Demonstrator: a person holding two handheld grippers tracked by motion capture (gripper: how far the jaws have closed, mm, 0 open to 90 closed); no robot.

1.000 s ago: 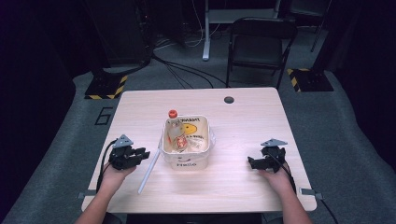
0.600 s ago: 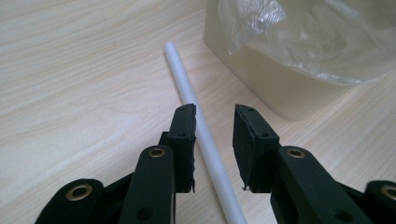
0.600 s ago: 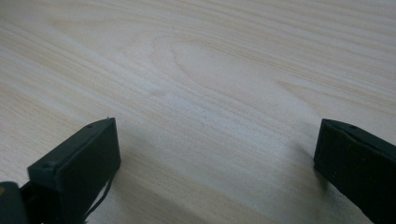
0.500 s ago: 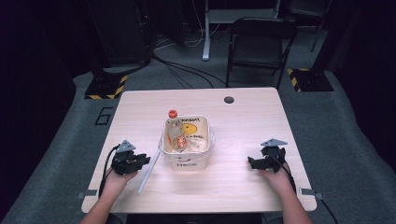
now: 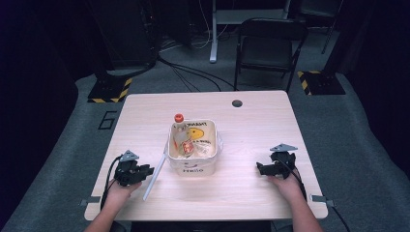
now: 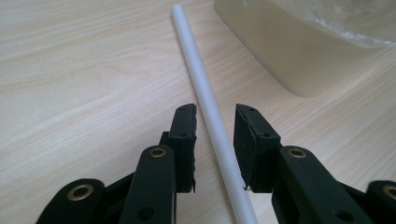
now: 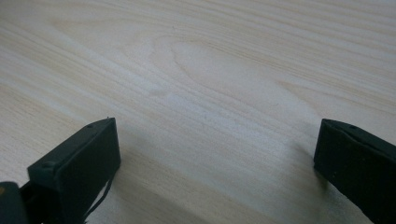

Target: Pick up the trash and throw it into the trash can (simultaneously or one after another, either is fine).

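Compared with a second ago, my left gripper (image 5: 147, 170) sits lower and nearer the table's (image 5: 251, 121) front edge, right down at the white tube (image 5: 153, 176); the right gripper (image 5: 259, 168) is where it was. The left jaws narrowed, then eased back slightly, and now stand narrow with the white tube (image 6: 208, 105) running between them. I see a sliver of gap on either side of it in the left gripper view, so the pads (image 6: 186, 135) bracket the tube without pressing it. It lies flat on the wood, just beside the cream tub (image 5: 192, 166).

On the other side, my right gripper (image 7: 215, 154) hangs with jaws wide apart over bare wood, touching nothing.

The tub carries dark lettering on its front wall that looks like "Hello", plus a yellow face and handwriting inside that I can't make out. A red-capped bottle (image 5: 179, 126) leans at its far corner.
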